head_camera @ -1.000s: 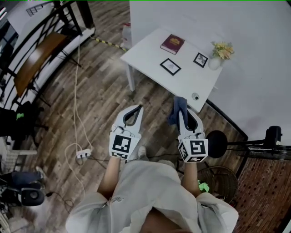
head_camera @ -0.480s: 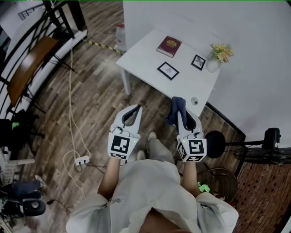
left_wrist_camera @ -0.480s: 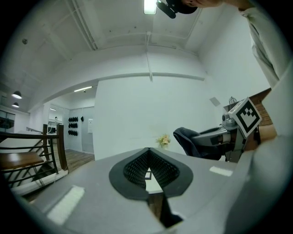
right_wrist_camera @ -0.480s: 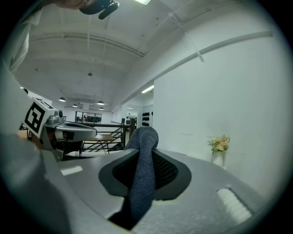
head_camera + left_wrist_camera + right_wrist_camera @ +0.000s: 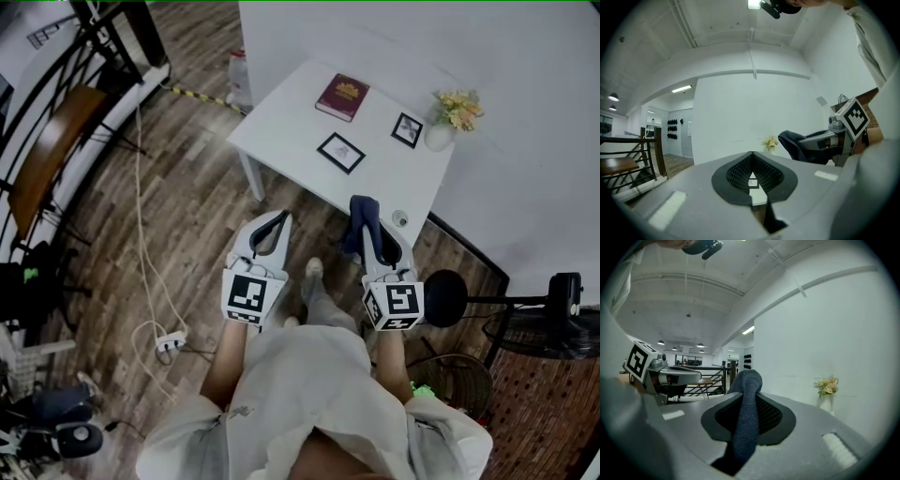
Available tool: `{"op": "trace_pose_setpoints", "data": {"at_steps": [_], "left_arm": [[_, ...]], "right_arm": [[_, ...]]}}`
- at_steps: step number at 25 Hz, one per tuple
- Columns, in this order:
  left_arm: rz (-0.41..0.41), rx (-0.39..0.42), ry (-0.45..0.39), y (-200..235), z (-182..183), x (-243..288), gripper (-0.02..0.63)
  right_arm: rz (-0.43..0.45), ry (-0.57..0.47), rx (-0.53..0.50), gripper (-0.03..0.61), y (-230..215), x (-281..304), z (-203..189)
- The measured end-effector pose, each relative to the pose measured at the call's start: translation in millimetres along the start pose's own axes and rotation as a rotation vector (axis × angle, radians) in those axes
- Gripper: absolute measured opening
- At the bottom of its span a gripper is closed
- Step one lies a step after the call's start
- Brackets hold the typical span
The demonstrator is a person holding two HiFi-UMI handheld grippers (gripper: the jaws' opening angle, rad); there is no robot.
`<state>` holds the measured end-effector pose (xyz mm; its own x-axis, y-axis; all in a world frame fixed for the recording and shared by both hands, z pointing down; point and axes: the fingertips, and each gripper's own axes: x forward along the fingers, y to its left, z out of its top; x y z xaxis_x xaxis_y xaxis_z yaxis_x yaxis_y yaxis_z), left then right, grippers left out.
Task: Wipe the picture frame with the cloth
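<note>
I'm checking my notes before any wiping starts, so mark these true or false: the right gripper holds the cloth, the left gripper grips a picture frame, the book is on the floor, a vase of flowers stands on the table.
1. The right gripper holds the cloth. True.
2. The left gripper grips a picture frame. False: its jaws are together with nothing between them, and both the larger picture frame and the smaller picture frame lie on the table.
3. The book is on the floor. False: it lies on the table.
4. A vase of flowers stands on the table. True.
</note>
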<state>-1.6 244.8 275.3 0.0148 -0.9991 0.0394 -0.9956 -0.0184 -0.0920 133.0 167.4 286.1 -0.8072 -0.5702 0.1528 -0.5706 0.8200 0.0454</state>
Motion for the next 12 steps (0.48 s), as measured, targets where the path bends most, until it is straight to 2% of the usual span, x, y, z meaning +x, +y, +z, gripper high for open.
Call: {"op": "trace_pose_setpoints", "data": {"at_steps": [12], "left_arm": [[-0.002, -0.009, 0.04, 43.7, -0.6, 134.9, 0.02]], "right_arm": [[0.043, 0.057, 0.019, 0.063, -83.8, 115.9, 4.5]]}}
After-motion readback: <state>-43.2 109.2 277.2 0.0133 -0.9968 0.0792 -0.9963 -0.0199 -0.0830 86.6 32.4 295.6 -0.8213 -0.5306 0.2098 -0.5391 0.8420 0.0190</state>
